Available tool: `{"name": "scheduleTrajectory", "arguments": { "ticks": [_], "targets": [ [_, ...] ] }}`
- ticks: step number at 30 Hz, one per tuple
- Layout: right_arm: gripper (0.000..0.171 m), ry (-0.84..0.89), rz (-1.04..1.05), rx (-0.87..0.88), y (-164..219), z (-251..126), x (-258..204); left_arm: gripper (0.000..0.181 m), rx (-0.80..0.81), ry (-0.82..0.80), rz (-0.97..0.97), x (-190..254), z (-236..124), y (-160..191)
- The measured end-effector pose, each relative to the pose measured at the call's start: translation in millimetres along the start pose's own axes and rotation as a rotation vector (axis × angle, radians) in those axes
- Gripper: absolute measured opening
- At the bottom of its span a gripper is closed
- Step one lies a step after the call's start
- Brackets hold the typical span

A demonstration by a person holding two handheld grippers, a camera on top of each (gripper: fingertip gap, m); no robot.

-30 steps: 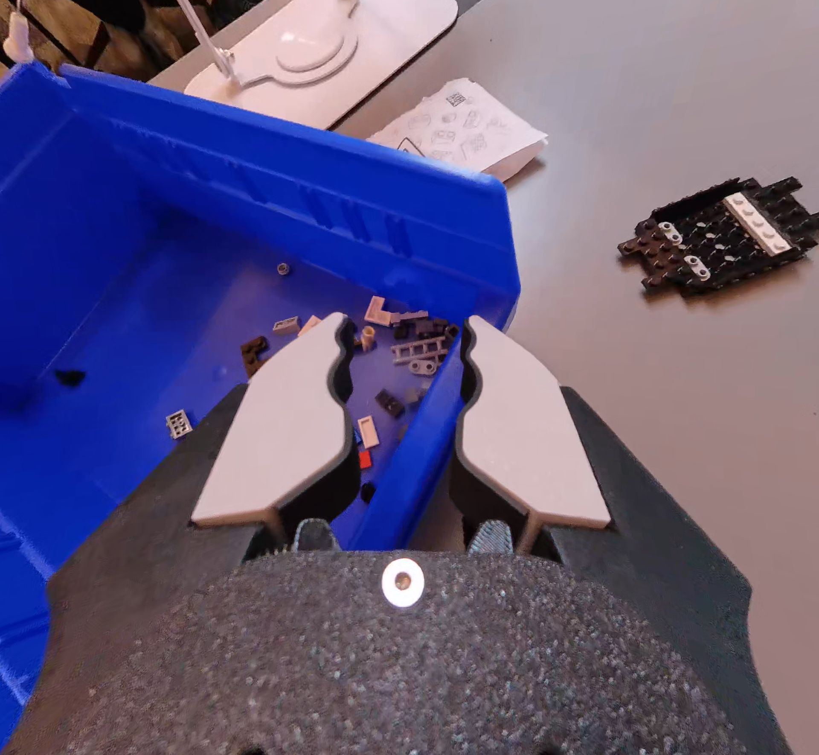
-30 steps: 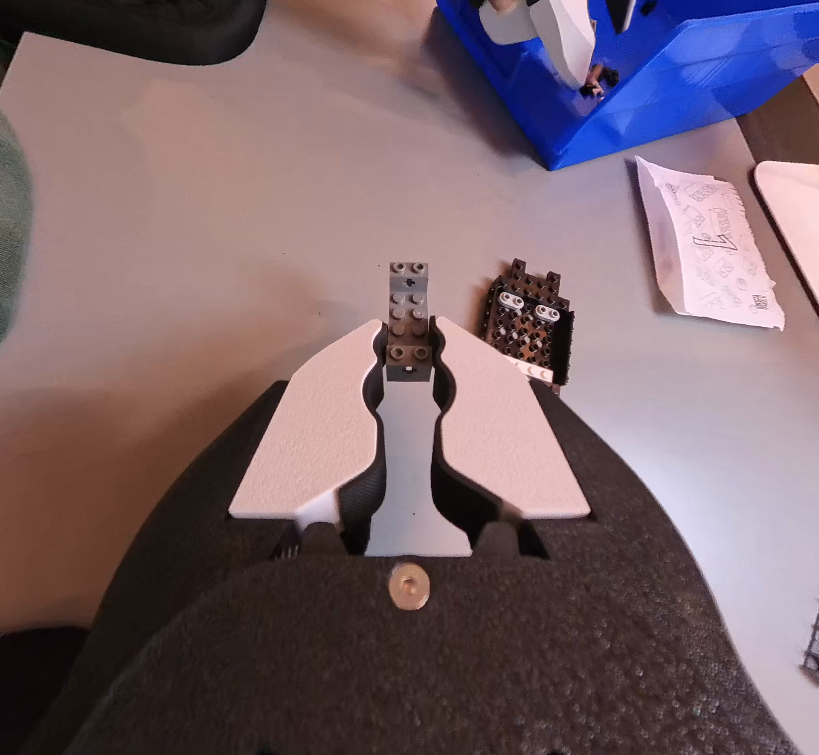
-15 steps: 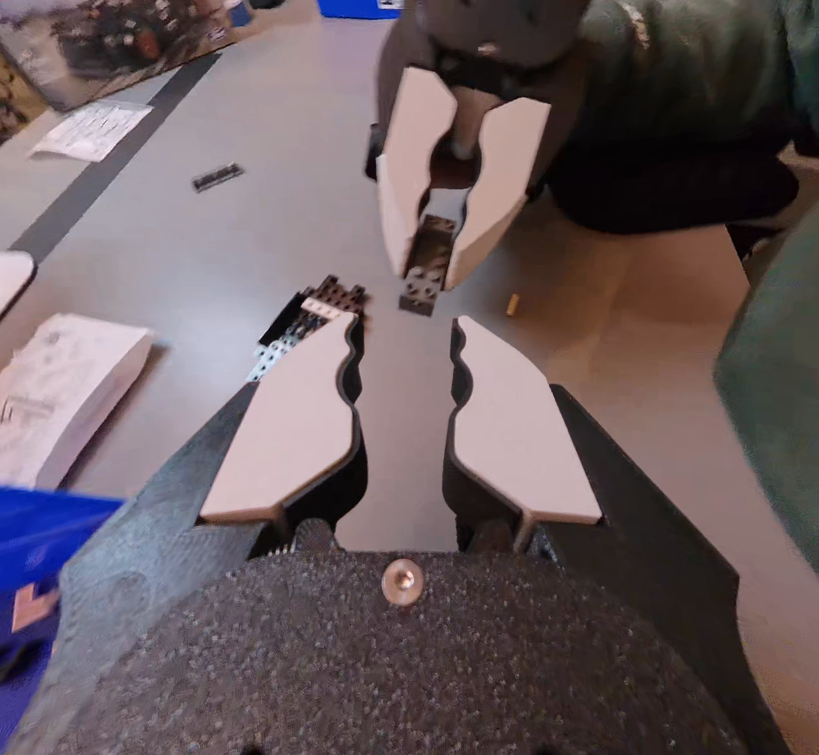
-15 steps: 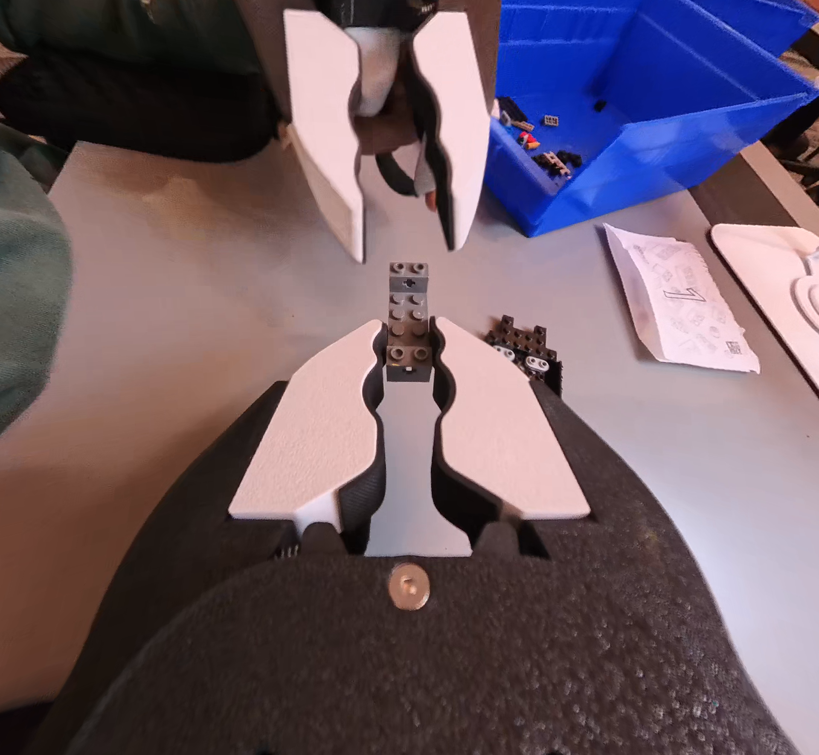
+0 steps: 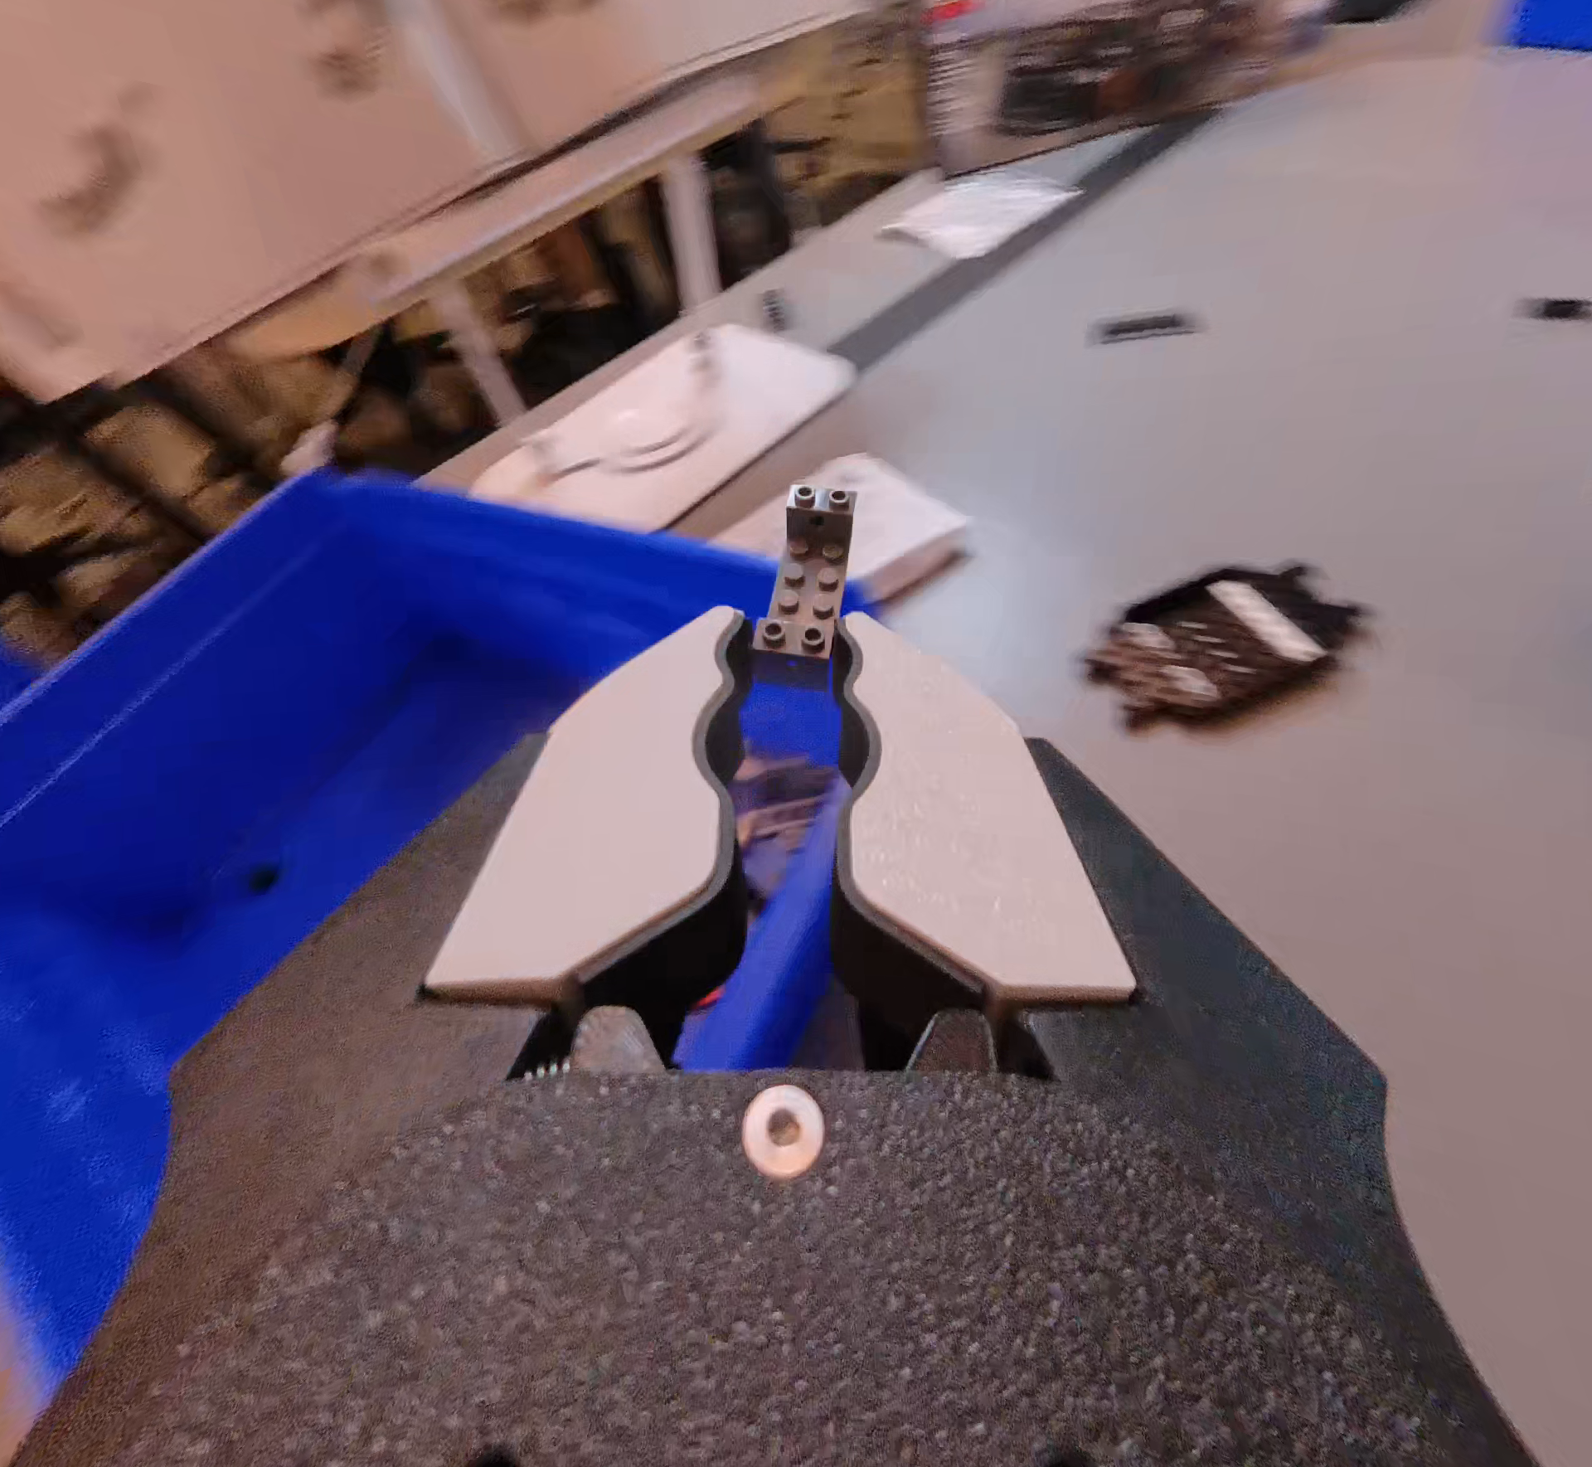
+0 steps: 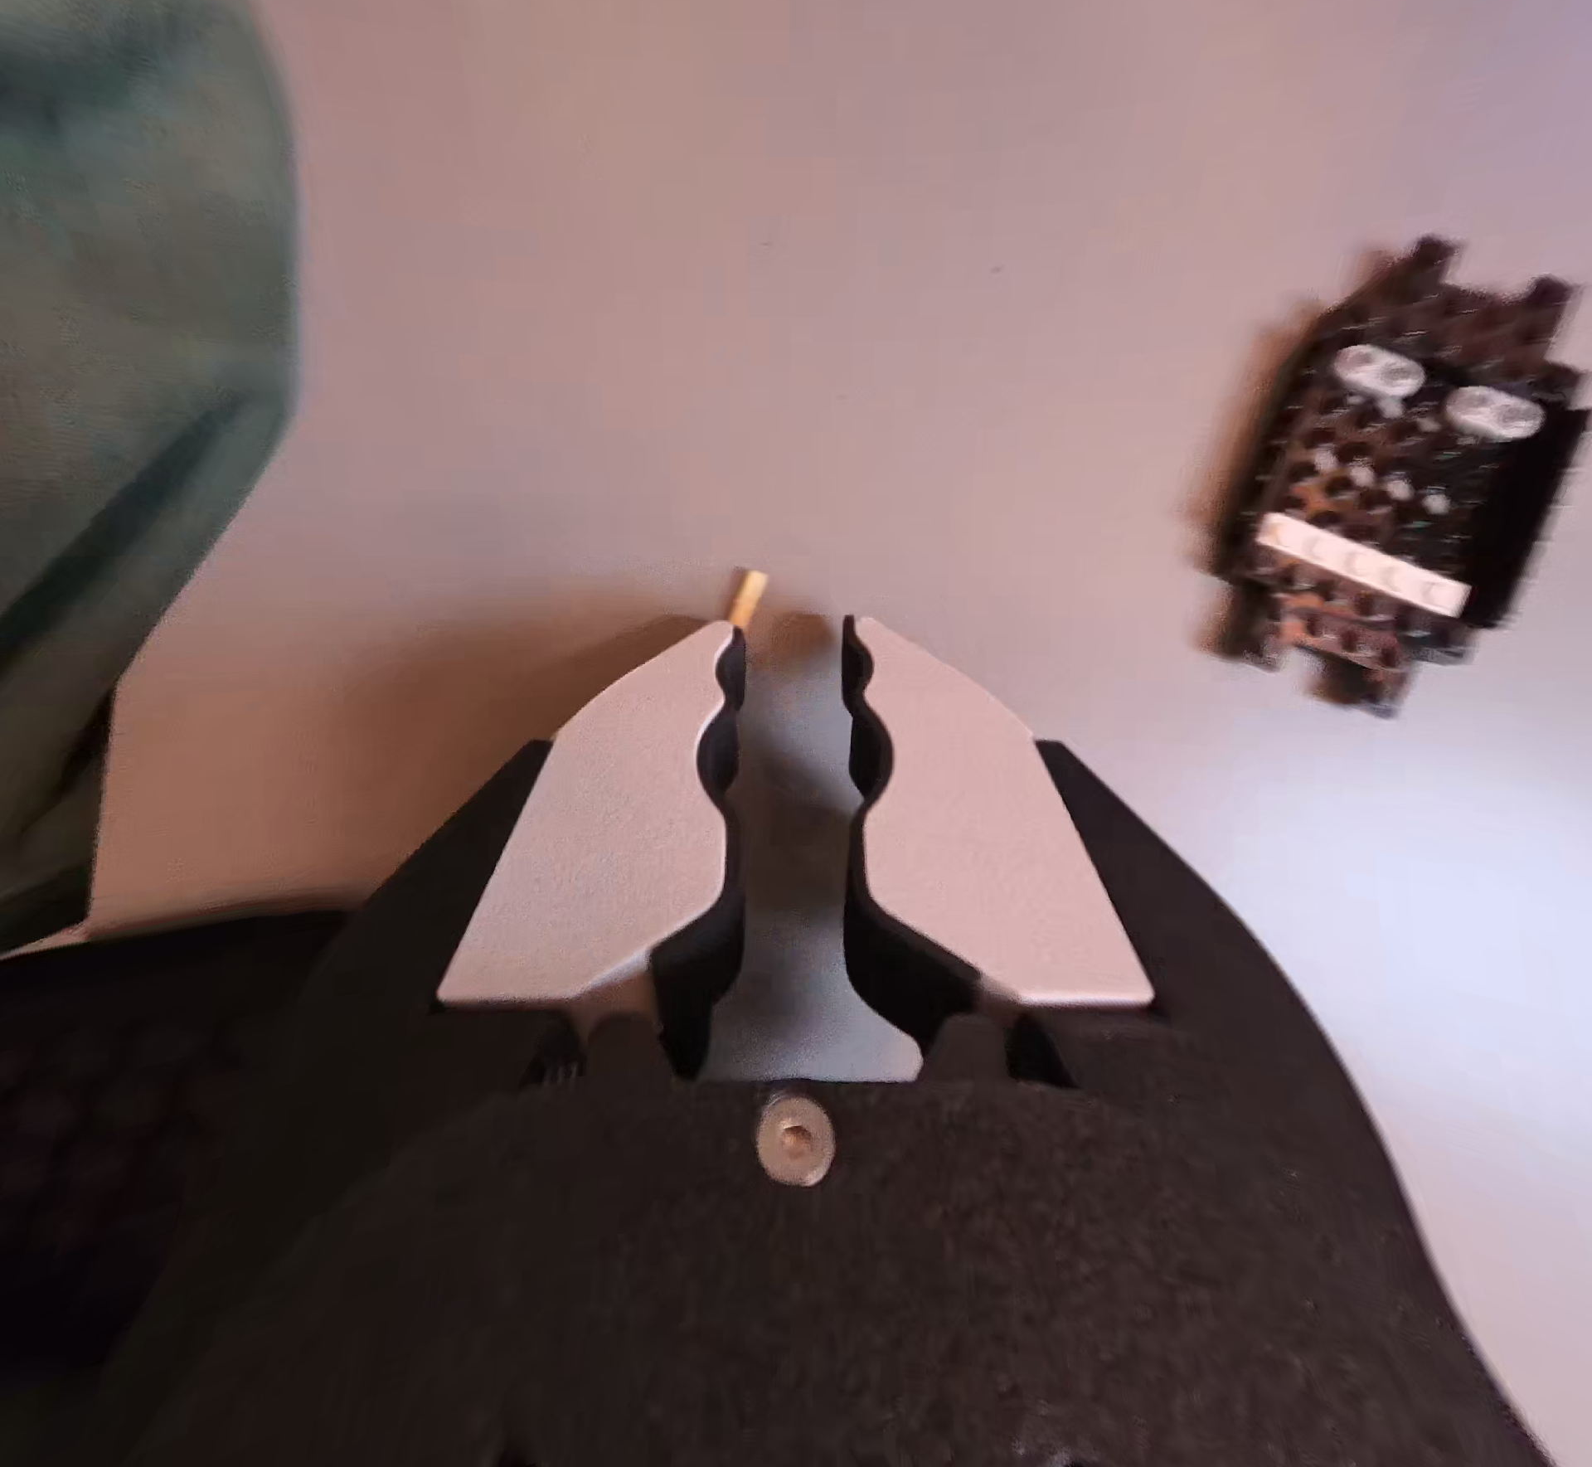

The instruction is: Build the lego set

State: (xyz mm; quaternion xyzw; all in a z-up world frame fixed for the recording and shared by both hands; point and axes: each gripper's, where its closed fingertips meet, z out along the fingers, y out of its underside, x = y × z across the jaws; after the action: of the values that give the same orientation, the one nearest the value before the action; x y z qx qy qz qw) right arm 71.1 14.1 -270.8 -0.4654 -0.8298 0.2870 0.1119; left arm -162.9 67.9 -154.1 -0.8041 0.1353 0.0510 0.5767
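The left gripper (image 5: 792, 633) is clenched on the near end of a small grey brick piece (image 5: 808, 574), which juts out past the fingertips over the far rim of the blue bin (image 5: 284, 702). The piece looks light, stiff and smooth-sided, so it could twist or slip; the pinch across its flat sides at one end leaves the studded length free. Beyond the bin lie a folded paper sheet (image 5: 896, 538) and a white flat base (image 5: 689, 409); to the right of the bin, well apart on the grey table (image 5: 1292, 409), sits a black studded plate (image 5: 1223, 650) with a white strip. The right gripper (image 6: 792, 633) is released and holds nothing, its jaws apart just above the table, with a tiny yellow peg (image 6: 748, 592) just beyond its left fingertip. The black studded plate lies off to its right, and a green sleeve (image 6: 129, 306) fills the left edge.
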Motion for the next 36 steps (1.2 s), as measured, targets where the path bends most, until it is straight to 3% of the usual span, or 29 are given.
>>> {"name": "scheduleTrajectory", "arguments": {
  "ticks": [4,7,8,11,13,16,19,26,36],
  "targets": [
    [0.021,-0.047,-0.002,-0.024,-0.7,7.1,-9.4,0.018,-0.108,-0.157,-0.158,-52.8,-3.6,28.9],
    [0.005,-0.031,-0.003,-0.032,-0.6,9.3,-7.3,0.047,-0.191,-0.157,-0.184,-58.4,-0.2,48.6],
    [0.004,-0.034,-0.008,-0.031,-1.2,9.6,-8.0,0.049,-0.178,-0.154,-0.171,-56.8,0.5,47.6],
    [0.004,0.025,-0.046,-0.001,-7.6,9.5,-0.1,0.041,-0.078,-0.058,-0.038,-30.6,0.3,25.6],
    [0.004,0.093,-0.061,0.103,-25.9,4.0,10.3,0.02,0.012,0.16,0.091,17.3,-4.1,8.1],
    [0.004,0.231,-0.101,0.287,-57.8,-12.1,26.4,0.017,0.099,0.544,0.163,105.6,-22.0,-2.1],
    [0.004,0.336,-0.137,0.373,-75.2,-21.3,34.0,0.023,0.028,0.743,0.091,157.8,-27.4,4.7],
    [0.004,0.385,-0.185,0.391,-83.6,-21.8,30.8,0.016,-0.048,0.879,-0.075,184.2,-23.6,9.1],
    [0.004,0.408,-0.203,0.421,-89.0,-26.6,28.6,0.004,-0.085,0.891,-0.072,188.9,-24.3,13.2]
  ]
}}
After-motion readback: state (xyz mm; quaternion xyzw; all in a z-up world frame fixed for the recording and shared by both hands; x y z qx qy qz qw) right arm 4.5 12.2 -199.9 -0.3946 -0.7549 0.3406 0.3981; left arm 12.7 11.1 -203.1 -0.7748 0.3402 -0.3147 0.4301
